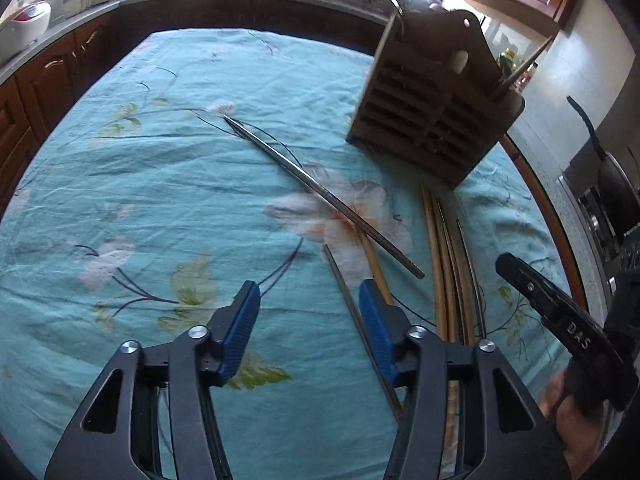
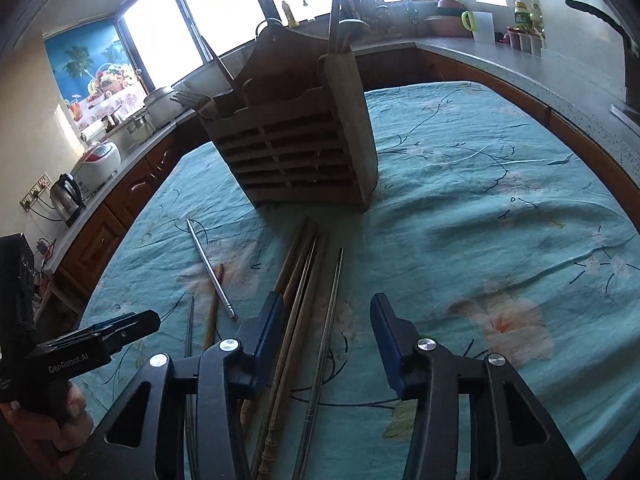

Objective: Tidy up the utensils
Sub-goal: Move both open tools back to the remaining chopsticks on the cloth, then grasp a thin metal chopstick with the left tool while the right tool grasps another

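A slatted wooden utensil holder [image 1: 428,116] stands on the teal floral tablecloth [image 1: 160,200], with some utensils in its top; it also shows in the right wrist view [image 2: 296,140]. Loose chopsticks lie in front of it: a metal chopstick [image 1: 320,194] lies diagonally, and a bundle of wooden chopsticks [image 1: 444,264] lies to its right. In the right wrist view the wooden bundle [image 2: 298,292] and a metal chopstick [image 2: 330,312] lie between my fingers. My left gripper [image 1: 308,312] is open and empty above the cloth. My right gripper [image 2: 326,328] is open over the chopsticks.
Wooden cabinets and a grey counter [image 2: 480,46] ring the table. A rice cooker [image 2: 98,160] and kettle [image 2: 68,196] stand on the left counter. A stove with a black pan [image 1: 612,184] is at the right. The other gripper shows at the edge of each view.
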`<state>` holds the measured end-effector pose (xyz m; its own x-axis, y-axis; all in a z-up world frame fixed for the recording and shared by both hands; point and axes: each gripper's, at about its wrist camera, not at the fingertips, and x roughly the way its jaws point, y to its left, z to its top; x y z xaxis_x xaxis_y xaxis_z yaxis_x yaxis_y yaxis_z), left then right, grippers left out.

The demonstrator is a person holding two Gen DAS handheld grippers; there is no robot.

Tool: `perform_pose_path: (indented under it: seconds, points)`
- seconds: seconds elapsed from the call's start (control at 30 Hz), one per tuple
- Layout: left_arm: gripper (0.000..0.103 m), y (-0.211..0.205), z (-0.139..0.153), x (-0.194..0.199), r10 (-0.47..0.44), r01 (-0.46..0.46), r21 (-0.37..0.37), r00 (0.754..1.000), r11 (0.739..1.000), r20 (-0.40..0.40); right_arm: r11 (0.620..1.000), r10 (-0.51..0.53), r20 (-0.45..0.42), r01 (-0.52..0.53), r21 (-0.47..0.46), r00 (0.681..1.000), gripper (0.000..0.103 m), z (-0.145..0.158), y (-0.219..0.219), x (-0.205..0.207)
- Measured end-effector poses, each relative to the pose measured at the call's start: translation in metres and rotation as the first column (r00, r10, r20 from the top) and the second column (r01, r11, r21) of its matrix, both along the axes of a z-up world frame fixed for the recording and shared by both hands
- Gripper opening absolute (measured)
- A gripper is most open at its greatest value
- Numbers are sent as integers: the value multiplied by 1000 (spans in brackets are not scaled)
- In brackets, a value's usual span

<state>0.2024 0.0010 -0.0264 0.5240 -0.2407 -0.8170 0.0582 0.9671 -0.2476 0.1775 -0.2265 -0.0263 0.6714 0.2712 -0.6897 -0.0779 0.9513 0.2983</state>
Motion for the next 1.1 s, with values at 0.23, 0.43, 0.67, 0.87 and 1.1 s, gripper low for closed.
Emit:
perform_pose_path:
  seconds: [0.23,0.43,0.67,0.87,1.1]
  points:
    - [42,-17,-10,11,-24,25,40,999,999,-26,999,-1,-60,-2,-45,998,29,-16,3,24]
    - [33,-34,-14,18,-36,35,137,999,990,9,993,6,-70,-14,-113,998,27,-22,13,41]
    - [9,-49,-17,18,-95,74,249,993,966,73,970,32,-64,-47,-237,997,15,-23,31,45]
    - [3,-39,-15,19,-94,83,164,994,983,63,984,34,-68,-45,-170,997,5,-22,22,46]
    - [3,-23,6,9,-88,84,48,991,995,96,1000,14,-46,-15,-19,999,4,-4,-2,31]
